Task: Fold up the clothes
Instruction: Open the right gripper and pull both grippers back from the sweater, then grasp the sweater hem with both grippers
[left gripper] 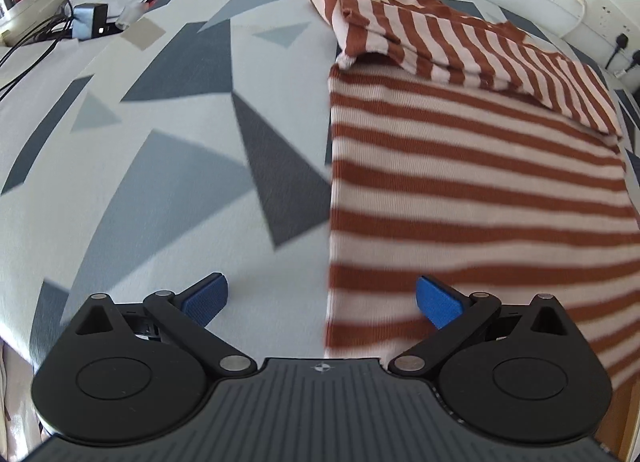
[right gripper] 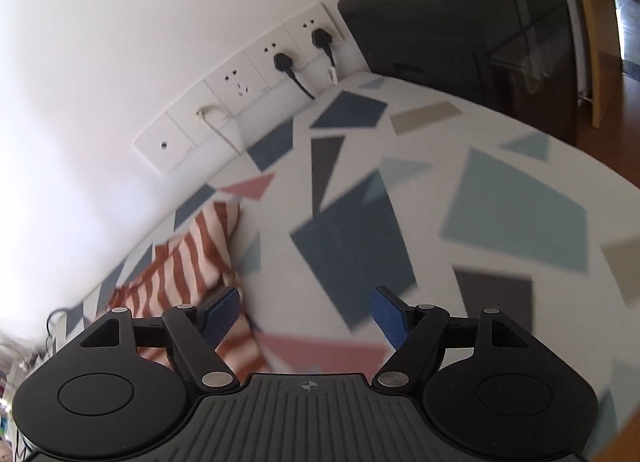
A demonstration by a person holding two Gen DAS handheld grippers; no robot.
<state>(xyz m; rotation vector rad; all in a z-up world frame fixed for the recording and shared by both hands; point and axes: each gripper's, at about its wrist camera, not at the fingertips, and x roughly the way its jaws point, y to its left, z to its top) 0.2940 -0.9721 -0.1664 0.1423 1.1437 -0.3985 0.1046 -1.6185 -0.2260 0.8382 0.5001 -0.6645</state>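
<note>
Left wrist view: striped top (left gripper: 472,189) lies part-folded on bed (left gripper: 160,141), so both hand-held grippers (left gripper: 322,300) (right gripper: 308,320) gape wide w/ nothing held.

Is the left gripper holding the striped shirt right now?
No, the left gripper has its jaws apart above the striped shirt, which lies flat on the bed, unpinched.

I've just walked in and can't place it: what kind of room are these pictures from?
Most likely a bedroom at home. A striped top lies on what looks like a bed with a geometric-patterned sheet, wall sockets run along its edge, and a dark cabinet stands at one end.
</note>
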